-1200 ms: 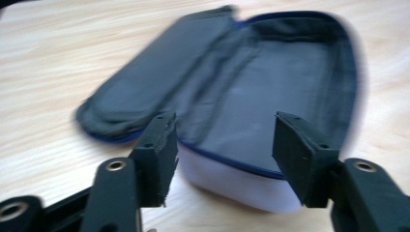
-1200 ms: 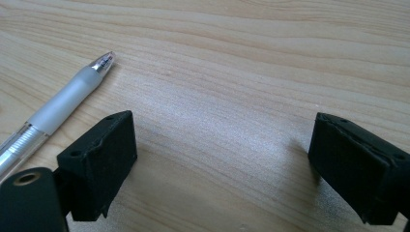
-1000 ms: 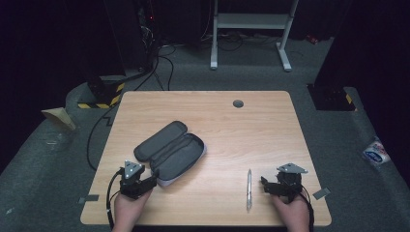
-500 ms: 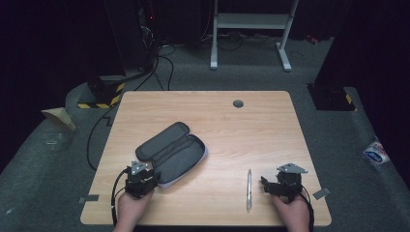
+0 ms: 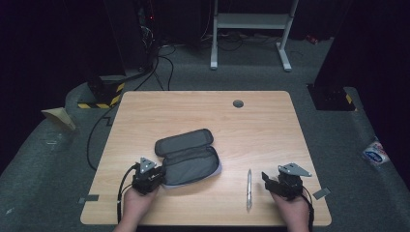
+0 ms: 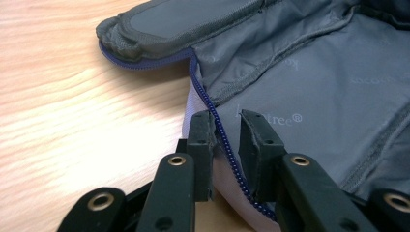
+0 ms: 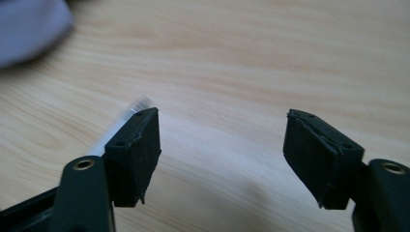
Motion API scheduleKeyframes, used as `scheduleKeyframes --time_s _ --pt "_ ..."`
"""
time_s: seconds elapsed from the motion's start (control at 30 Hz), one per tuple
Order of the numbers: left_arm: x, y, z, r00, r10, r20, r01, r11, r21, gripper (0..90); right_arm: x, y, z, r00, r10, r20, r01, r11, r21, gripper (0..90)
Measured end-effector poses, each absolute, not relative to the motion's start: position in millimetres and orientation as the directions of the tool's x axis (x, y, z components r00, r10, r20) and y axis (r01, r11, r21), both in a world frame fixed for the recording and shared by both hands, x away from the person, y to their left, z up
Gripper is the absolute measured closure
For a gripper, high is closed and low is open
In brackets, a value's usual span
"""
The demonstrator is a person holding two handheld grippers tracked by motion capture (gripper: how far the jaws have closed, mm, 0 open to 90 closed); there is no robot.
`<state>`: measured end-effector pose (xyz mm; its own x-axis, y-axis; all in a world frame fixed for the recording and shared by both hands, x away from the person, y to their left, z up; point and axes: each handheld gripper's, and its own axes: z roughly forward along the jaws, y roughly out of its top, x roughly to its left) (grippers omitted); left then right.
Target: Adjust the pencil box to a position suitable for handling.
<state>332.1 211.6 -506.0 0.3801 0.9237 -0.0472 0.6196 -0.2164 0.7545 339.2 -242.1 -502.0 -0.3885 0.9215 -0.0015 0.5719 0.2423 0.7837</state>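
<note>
My left hand-held gripper (image 6: pixel 227 140) straddled the open pencil case's (image 5: pixel 188 157) near-left zipper edge (image 6: pixel 220 140), jaws narrow, not yet clenched. Right hand-held gripper (image 7: pixel 222 145) released beside the pen (image 5: pixel 249 188). Best to pinch fabric squarely, then lift slowly.

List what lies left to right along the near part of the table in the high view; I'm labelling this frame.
Left claw → open grey pencil case → pen → right claw.
</note>
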Motion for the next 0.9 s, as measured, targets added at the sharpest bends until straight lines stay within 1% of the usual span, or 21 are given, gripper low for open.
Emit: scheduleKeyframes --time_s 0.07,0.13,0.27,0.53,0.6,0.7,0.9 --pt "334 207 -507 0.394 0.918 -0.044 0.611 -0.225 0.759 74.9 337 -232 -496 -0.412 0.911 0.006 0.546 0.242 0.802 31.8" --pt "335 204 -507 0.410 0.911 -0.037 0.601 -0.239 0.762 75.2 334 -216 -488 -0.450 0.893 0.000 0.509 0.257 0.821 36.0" --pt "339 202 -508 0.426 0.904 -0.045 0.593 -0.241 0.768 76.2 335 -193 -481 -0.509 0.861 0.008 0.471 0.271 0.839 42.5" --pt "345 187 -508 0.463 0.885 -0.048 0.574 -0.259 0.777 76.3 344 -146 -481 -0.603 0.796 0.059 0.465 0.291 0.836 53.6" --pt "346 184 -508 0.473 0.880 -0.046 0.566 -0.263 0.781 76.5 346 -141 -483 -0.609 0.791 0.051 0.463 0.302 0.833 57.1" --pt "349 181 -508 0.477 0.878 -0.042 0.555 -0.264 0.789 76.7 348 -139 -487 -0.609 0.790 0.069 0.485 0.302 0.820 62.1" --pt "360 182 -508 0.465 0.884 -0.046 0.549 -0.247 0.799 77.0 343 -135 -493 -0.627 0.776 0.072 0.485 0.316 0.815 64.5"
